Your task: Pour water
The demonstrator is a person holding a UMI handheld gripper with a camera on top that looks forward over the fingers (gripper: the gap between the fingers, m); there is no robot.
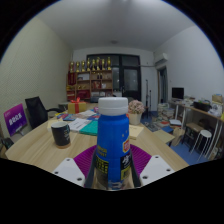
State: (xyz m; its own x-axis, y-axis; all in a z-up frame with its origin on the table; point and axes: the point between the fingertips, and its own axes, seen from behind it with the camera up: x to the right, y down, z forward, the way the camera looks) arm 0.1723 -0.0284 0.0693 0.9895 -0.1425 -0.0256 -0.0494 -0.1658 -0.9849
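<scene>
A blue bottle (112, 143) with a white cap and a printed label is seen upright between the two fingers of the gripper (112, 165), whose magenta pads (84, 160) are pressed against its left and right sides, so the claw is closed on it and the bottle is gripped at its lower body. The bottle is taken here as the landmark. Below and behind it a light wooden table (45, 148) is spread out. On that table, to the left of the bottle and a little beyond it, a dark cup (61, 133) is set upright. Just behind the bottle, flat sheets and a teal folder or book (88, 127) are laid on the tabletop, and a yellowish sheet (135, 130) is seen just right of the bottle's shoulder. Farther to the left of the bottle a dark office chair (36, 110) is placed at the table's edge, with a purple sign (14, 119) beside it. Far to the right of the bottle, desks with a monitor (178, 93) are lined along the wall. Farthest off, behind the bottle's cap, shelves (92, 77) stocked with small coloured items are set against the back wall beside a dark doorway (127, 76), under a white ceiling.
</scene>
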